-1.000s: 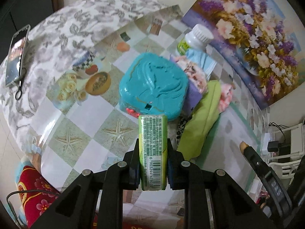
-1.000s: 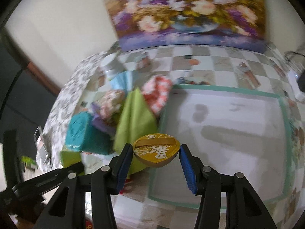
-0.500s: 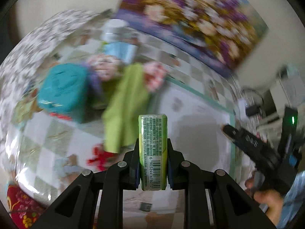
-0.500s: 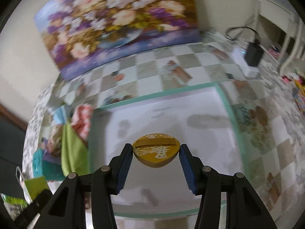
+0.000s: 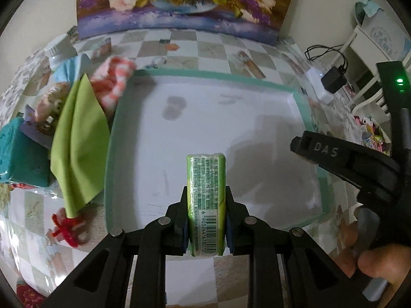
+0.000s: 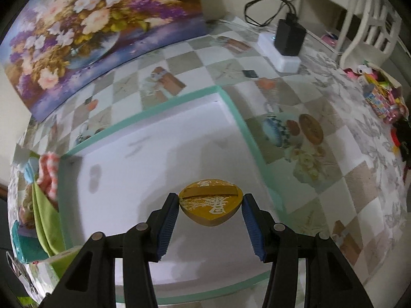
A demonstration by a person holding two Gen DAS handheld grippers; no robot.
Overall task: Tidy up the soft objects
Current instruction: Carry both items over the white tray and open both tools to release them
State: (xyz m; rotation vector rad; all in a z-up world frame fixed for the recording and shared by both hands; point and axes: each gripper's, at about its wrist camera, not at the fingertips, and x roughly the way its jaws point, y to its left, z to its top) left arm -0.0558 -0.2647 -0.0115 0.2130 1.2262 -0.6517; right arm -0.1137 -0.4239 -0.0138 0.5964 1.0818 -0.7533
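Observation:
My left gripper (image 5: 206,205) is shut on a green tissue pack (image 5: 206,195), barcode side facing me, and hangs over the near part of a white tray with a teal rim (image 5: 109,154). My right gripper (image 6: 210,205) is shut on a yellow soft pouch with white characters (image 6: 210,205), over the same tray (image 6: 246,138) near its right side. The tray's floor looks bare. Left of the tray lies a pile of soft things: a green cloth (image 5: 79,148), a red-and-white checked cloth (image 5: 113,84) and a floral bundle (image 5: 48,102).
A teal box (image 5: 18,154), a white bottle (image 5: 57,51) and a red knot (image 5: 69,228) lie left of the tray. A flower painting (image 5: 179,0) leans at the back. A power strip with charger (image 6: 285,43) sits back right. A hand (image 5: 380,261) shows at right.
Both views swung rightward from the pile of soft things to above the white tray. Each gripper kept its hold: the green pack in the left, the yellow pouch in the right.

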